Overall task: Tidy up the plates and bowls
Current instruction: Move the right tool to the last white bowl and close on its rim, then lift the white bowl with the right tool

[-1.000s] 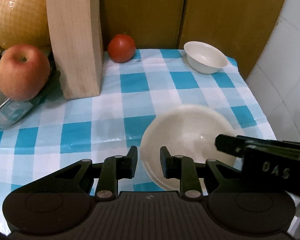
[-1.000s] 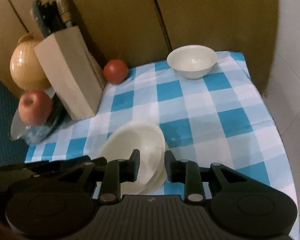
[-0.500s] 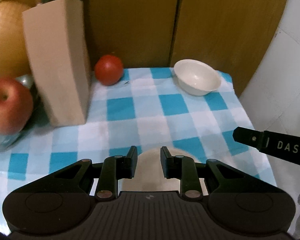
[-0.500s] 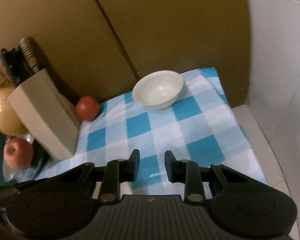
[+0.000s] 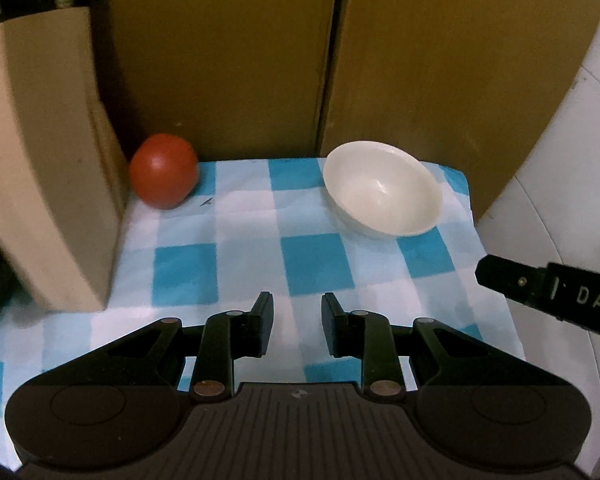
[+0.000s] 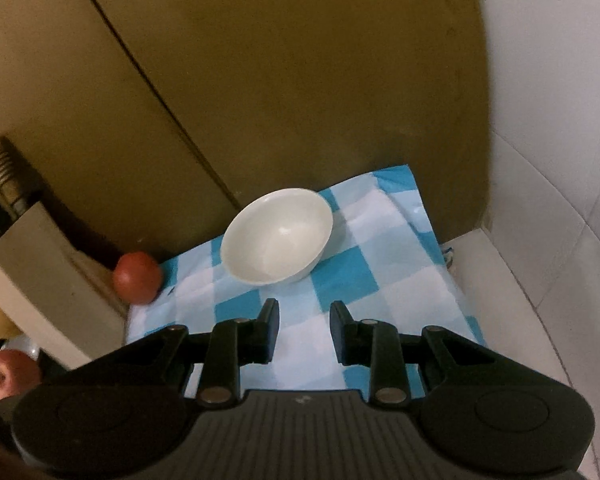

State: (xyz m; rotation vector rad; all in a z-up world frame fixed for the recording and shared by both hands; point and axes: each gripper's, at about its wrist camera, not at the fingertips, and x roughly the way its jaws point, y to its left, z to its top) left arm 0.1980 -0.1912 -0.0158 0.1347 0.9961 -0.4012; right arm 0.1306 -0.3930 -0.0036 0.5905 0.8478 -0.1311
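left gripper (image 5: 296,312): jaws narrowly apart, nothing between, over checked cloth (image 5: 244,256) | right gripper (image 6: 304,318): jaws narrowly apart, empty, just near of bowl | white bowl (image 5: 382,188): upright, far right on cloth, by brown panel | tomato (image 5: 164,171): far left, beside knife block (image 5: 40,160)

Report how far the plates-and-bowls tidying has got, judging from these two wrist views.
Done: nothing these views can confirm; no stack or plate is in sight. In hand: nothing. The left tool and right tool both have a gap between their jaws and nothing in it, above the checked cloth. Left: the white bowl sits alone near the back wall, untouched, right of the tomato; it probably goes next.
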